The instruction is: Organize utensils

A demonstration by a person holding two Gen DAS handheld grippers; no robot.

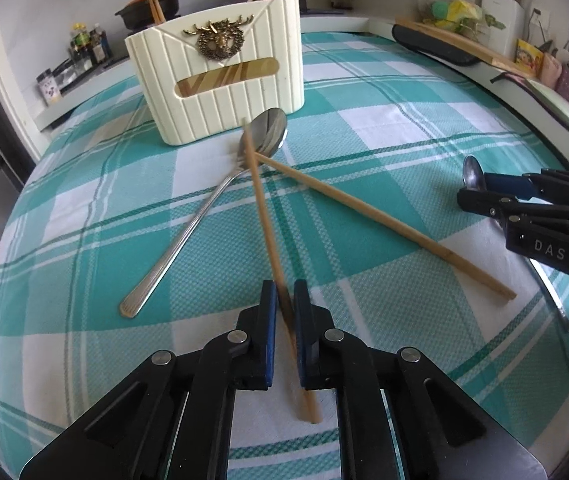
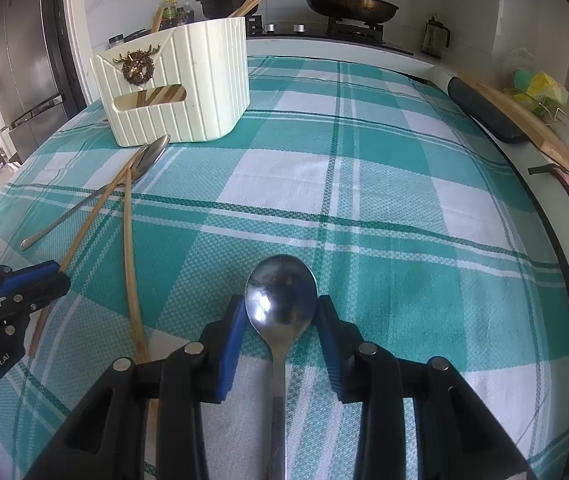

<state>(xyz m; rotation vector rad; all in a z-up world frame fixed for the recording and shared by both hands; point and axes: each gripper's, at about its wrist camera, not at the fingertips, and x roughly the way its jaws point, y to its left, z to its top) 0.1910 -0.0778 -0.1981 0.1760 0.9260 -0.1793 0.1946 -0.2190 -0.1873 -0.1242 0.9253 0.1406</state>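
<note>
left gripper (image 1: 284, 296): black frame, blue pads, clamped narrow on a chopstick near its lower end
held chopstick (image 1: 262, 216): thin pale wood rod, long axis running away from the camera, far tip up by the loose spoon bowl
right gripper (image 2: 280, 308): blue pads pinching the sides of a spoon bowl, partly spread
held spoon (image 2: 281, 292): shiny steel, oval bowl pointing forward past the fingertips, handle running back under the gripper
second chopstick (image 1: 384, 224): same wood, flat on the cloth, diagonal, near end to the right, far end crossing the held chopstick
loose spoon (image 1: 200, 216): steel, long flat handle, bowl toward the holder, handle toward lower left
tablecloth (image 1: 384, 128): woven teal-and-white plaid
utensil holder (image 1: 220, 80): cream ribbed plastic box, slot window, brass deer emblem, more chopsticks standing inside, far end of the table
</note>
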